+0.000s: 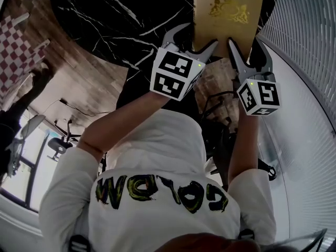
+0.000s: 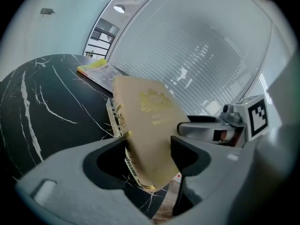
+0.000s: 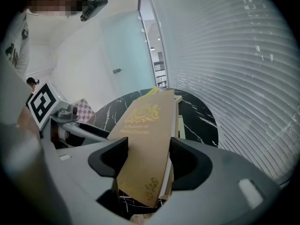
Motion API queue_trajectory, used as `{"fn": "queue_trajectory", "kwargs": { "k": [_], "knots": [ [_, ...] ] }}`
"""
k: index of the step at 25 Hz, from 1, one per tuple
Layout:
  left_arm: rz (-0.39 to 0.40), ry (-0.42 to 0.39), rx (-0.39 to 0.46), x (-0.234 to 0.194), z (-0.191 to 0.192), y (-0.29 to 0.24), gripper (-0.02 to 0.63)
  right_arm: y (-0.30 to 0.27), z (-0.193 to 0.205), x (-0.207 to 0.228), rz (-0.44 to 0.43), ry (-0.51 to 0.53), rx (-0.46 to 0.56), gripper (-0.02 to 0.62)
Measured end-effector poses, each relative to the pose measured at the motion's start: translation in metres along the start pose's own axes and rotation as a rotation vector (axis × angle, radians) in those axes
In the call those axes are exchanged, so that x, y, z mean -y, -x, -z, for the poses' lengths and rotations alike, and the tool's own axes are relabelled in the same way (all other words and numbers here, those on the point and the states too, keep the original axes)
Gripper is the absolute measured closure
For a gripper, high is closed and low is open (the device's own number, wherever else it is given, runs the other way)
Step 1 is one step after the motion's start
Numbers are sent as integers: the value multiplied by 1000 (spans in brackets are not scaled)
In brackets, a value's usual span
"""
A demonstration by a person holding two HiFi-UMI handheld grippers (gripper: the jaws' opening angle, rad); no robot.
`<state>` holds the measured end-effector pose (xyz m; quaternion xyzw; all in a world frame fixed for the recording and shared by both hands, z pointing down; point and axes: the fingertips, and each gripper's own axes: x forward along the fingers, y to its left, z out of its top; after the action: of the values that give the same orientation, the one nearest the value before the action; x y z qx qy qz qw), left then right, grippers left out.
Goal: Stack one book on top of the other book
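Fingers (image 1: 206, 50) of both grippers closed on the tan book (image 1: 227, 14).
Left gripper (image 1: 197, 37) and right gripper (image 1: 247, 43) tilt downward at its near corners, over the black tabletop (image 1: 105, 14).

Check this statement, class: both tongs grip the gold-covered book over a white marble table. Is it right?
No. The table is black marble with white veins, not white; the head view shows it. The left tongs and right tongs do both grip the gold-covered book over it.
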<state>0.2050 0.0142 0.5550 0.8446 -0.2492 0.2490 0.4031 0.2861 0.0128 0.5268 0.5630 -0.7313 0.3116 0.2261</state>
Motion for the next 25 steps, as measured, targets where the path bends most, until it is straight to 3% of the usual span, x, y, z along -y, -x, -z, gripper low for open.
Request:
{"fn": "queue_trajectory", "kwargs": {
  "k": [25],
  "knots": [
    [-58, 8, -13, -10, 11, -29, 305, -27, 25, 23, -56, -69, -22, 314]
  ]
}}
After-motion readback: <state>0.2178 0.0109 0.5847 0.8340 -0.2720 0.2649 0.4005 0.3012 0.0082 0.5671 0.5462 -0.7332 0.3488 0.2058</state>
